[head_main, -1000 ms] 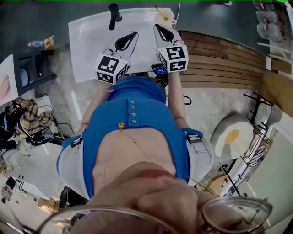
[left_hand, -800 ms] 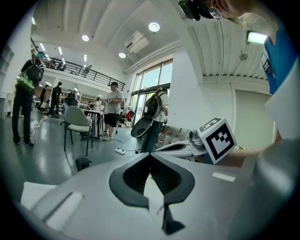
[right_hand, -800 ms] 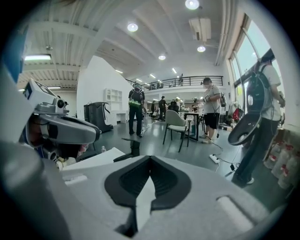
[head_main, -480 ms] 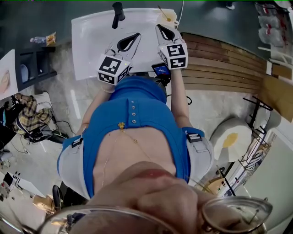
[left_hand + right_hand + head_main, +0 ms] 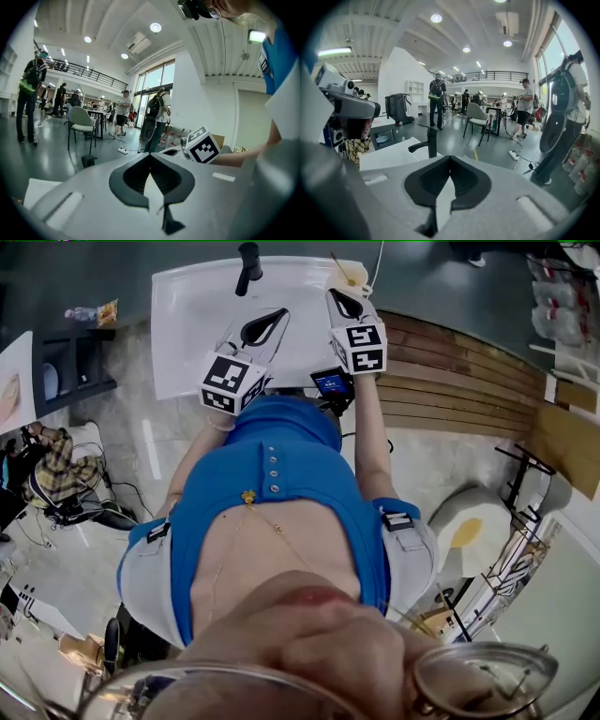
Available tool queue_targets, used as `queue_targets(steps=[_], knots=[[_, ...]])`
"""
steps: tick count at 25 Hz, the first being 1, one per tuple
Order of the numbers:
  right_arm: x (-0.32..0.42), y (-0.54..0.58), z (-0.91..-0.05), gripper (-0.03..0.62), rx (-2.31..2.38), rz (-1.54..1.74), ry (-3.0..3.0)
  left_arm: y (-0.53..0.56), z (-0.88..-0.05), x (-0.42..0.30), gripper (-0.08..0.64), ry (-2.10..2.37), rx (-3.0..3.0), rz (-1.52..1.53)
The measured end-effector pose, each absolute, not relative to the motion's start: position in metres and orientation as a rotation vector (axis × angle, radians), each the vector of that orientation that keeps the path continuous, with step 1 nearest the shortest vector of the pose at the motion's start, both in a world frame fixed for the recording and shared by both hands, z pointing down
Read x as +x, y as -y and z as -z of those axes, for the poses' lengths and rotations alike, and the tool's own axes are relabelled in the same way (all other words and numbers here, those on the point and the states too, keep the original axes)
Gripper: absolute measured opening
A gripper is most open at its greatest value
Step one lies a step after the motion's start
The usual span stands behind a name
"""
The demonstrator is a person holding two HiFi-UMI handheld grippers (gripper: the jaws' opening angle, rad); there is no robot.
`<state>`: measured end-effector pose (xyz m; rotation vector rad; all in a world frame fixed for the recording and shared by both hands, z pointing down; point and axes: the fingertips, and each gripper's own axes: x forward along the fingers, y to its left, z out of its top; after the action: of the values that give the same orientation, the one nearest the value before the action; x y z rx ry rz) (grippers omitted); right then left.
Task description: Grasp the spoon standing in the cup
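The cup (image 5: 347, 276) stands at the far right corner of the white tabletop (image 5: 187, 315), close to its edge, with the thin spoon (image 5: 335, 260) leaning out of it. The right gripper (image 5: 331, 292) hovers just short of the cup, its jaws pressed together at the tips with nothing between them. The left gripper (image 5: 279, 312) is further back over the tabletop, likewise clenched and empty.

The right gripper view shows a black faucet (image 5: 427, 141) and the room beyond, but not the cup, so the jaws seem aimed off the spoon. If the right gripper goes in with its jaws closed, it will likely push the handle aside or knock the cup. Because the cup sits so near the edge, a nudge could tip it or send it off the tabletop.
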<state>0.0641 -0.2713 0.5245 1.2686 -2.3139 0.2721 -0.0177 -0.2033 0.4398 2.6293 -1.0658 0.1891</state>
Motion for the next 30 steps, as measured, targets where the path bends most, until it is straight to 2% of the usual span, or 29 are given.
queue_targets(steps=[30], knots=[[0.085,0.311,-0.563,0.0,1.212,-0.245,2.206,0.196,-0.446,-0.033,0.0,1.125,2.586,-0.19]])
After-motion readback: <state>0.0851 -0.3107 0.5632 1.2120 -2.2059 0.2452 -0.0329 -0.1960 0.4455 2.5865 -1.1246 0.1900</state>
